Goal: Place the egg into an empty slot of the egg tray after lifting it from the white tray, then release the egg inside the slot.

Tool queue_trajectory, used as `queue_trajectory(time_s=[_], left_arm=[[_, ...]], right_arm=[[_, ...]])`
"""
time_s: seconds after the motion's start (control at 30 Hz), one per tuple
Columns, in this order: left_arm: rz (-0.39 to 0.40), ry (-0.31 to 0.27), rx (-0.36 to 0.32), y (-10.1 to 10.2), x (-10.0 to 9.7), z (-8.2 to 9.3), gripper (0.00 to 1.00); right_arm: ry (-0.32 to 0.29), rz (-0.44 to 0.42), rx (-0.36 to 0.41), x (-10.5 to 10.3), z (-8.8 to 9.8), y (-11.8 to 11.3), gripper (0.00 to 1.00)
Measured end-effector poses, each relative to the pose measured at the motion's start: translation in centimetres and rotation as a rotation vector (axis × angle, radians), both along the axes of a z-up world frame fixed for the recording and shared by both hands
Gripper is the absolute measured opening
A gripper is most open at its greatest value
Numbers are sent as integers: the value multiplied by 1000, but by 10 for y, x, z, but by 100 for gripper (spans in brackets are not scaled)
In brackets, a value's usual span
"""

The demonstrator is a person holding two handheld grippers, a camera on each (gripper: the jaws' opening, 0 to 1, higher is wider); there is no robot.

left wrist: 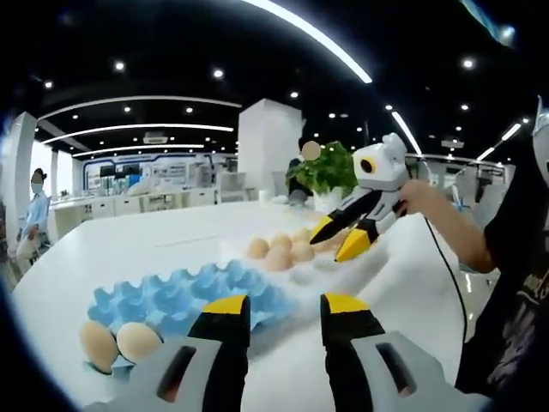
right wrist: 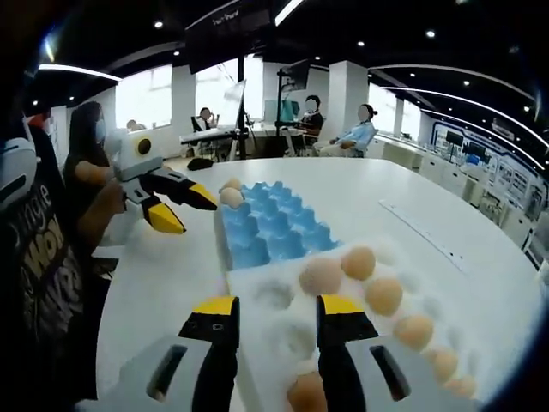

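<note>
The landmark is the blue egg tray (right wrist: 270, 223), which lies on the white table (right wrist: 446, 206).

Right gripper view, near to far: the right gripper (right wrist: 276, 311) has its yellow-tipped jaws parted and empty, hanging over the near end of the white tray (right wrist: 274, 296). This tray abuts the blue egg tray's near edge. One egg (right wrist: 306, 393) lies close between the jaw bases, and a row of brown eggs (right wrist: 383, 294) runs along the white tray's right side. The nearest of these to the blue tray is a pale egg (right wrist: 322, 276), just ahead and right of the jaw tips. The open stance over the white tray suggests an approach for the pickup; no egg has been grasped yet. Most blue slots are vacant. Two eggs (right wrist: 230, 196) fill the far left corner, beside which the left gripper (right wrist: 190, 210) hovers, held by a person's hand.

Left gripper view, near to far: the left gripper's jaws stand apart with nothing between them, waiting just short of the blue egg tray (left wrist: 184, 296), probably kept clear of the filling side. Two seated eggs (left wrist: 117, 343) occupy the tray's near left corner. Beyond the tray lie the loose eggs (left wrist: 279, 253), with the right gripper (left wrist: 343, 236) poised open above them. A potted plant (left wrist: 328, 172) stands farther back.
</note>
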State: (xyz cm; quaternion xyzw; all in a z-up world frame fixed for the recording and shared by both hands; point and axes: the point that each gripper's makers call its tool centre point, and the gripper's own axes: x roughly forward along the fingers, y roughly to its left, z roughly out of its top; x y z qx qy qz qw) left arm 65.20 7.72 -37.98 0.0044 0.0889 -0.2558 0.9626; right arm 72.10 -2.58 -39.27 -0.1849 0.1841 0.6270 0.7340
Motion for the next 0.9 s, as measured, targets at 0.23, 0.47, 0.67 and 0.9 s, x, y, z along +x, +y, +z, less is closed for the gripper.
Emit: queue_trajectory(time_s=[0.23,0.47,0.67,0.9], left_arm=[[-3,-1,3,-6,-1,0,33],[-7,-1,5,-9,-2,0,33],[-8,-2,12,-7,-2,1,33],[-9,-6,12,-6,-1,2,33]], right_arm=[[-3,-16,-21,2,-7,-14,37],[-3,-17,-82,-1,-20,-28,37],[-36,-10,-124,5,-19,-41,36],[-56,-3,-220,14,-27,-59,37]])
